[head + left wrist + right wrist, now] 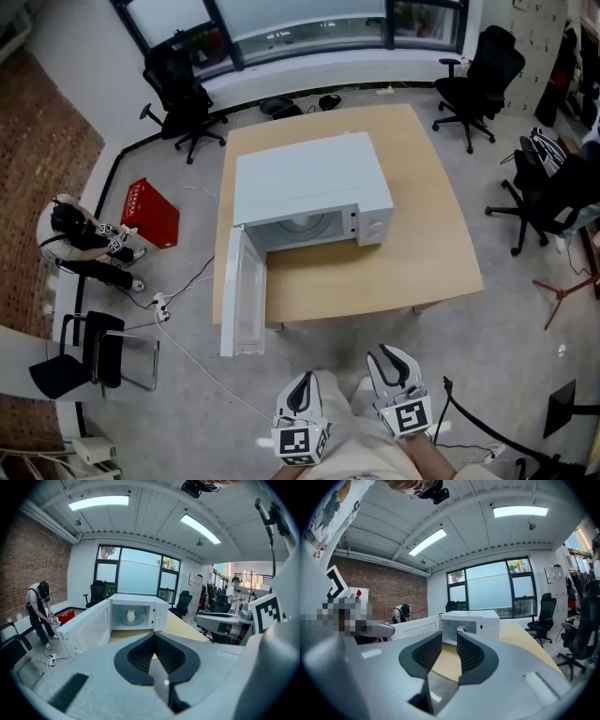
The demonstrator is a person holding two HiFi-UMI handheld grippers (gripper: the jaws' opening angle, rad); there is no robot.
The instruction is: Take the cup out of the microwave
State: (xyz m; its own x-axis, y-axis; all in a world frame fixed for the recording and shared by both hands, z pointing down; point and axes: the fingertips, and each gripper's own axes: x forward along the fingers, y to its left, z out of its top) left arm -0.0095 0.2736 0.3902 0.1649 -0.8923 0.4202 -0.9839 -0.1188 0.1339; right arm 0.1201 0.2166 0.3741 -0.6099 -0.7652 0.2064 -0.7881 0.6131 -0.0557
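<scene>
A white microwave (309,183) stands on a light wooden table (412,253), its door (242,300) swung wide open to the left. In the left gripper view a small white cup (131,616) sits upright on the glass plate inside the cavity; the right gripper view shows only a sliver of the cup (461,629). Both grippers are held well short of the table's near edge, far from the cup. My left gripper (302,394) (153,641) is shut with nothing in it. My right gripper (394,367) (449,639) is open and empty, pointing at the microwave.
Black office chairs (183,94) (478,80) (544,192) stand around the table. A red box (150,214) lies on the floor at left, near a person (89,244) bent over. A cable (187,281) and a folding chair (94,352) are left of the open door.
</scene>
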